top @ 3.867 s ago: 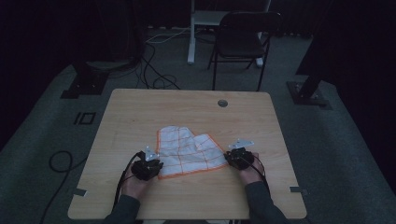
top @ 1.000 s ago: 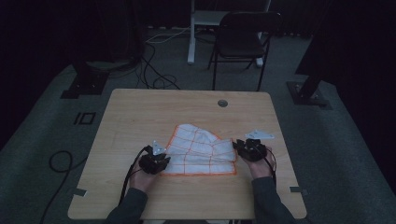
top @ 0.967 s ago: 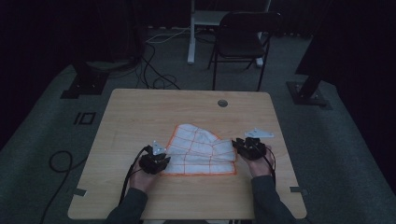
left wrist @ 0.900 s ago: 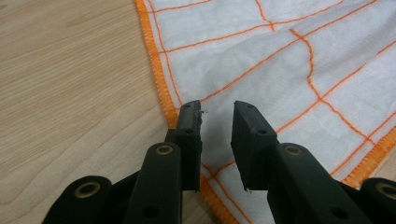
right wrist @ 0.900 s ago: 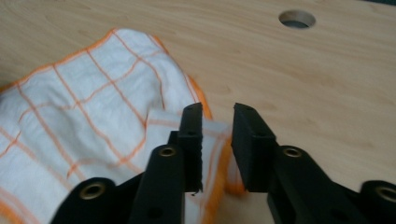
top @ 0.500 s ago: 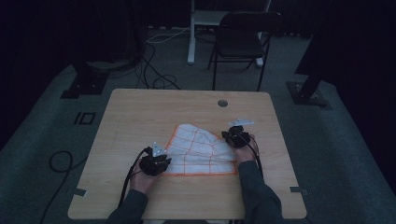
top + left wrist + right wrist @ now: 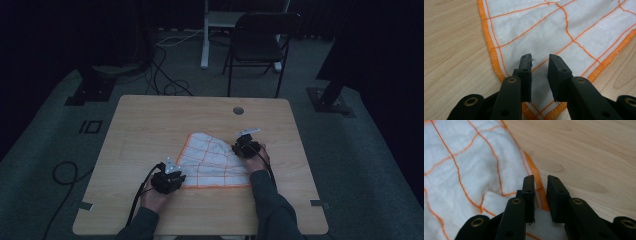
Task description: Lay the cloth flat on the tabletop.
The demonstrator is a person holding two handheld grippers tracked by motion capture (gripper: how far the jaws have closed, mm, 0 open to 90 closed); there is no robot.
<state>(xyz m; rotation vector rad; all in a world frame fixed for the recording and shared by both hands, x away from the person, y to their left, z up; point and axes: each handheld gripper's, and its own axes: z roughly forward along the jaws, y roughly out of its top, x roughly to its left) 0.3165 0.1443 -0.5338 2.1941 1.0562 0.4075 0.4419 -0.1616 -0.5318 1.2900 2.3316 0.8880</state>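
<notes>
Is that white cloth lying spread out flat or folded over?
Folded over: on the cloth, an upper layer ends in a raised edge in the right gripper view, with more cloth beneath.

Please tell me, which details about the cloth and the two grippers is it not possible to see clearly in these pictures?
- Left gripper, left gripper view: whether its pads press the cloth; the jaws hide the fabric under them.
- Right gripper, right gripper view: whether the orange hem is pinched; the jaws cover it.
- High view: both grippers' jaws are too small and dark.
- Cloth's far part: cut off by the frame edges in both gripper views.
- Cloth layers: too dim in the high view.
</notes>
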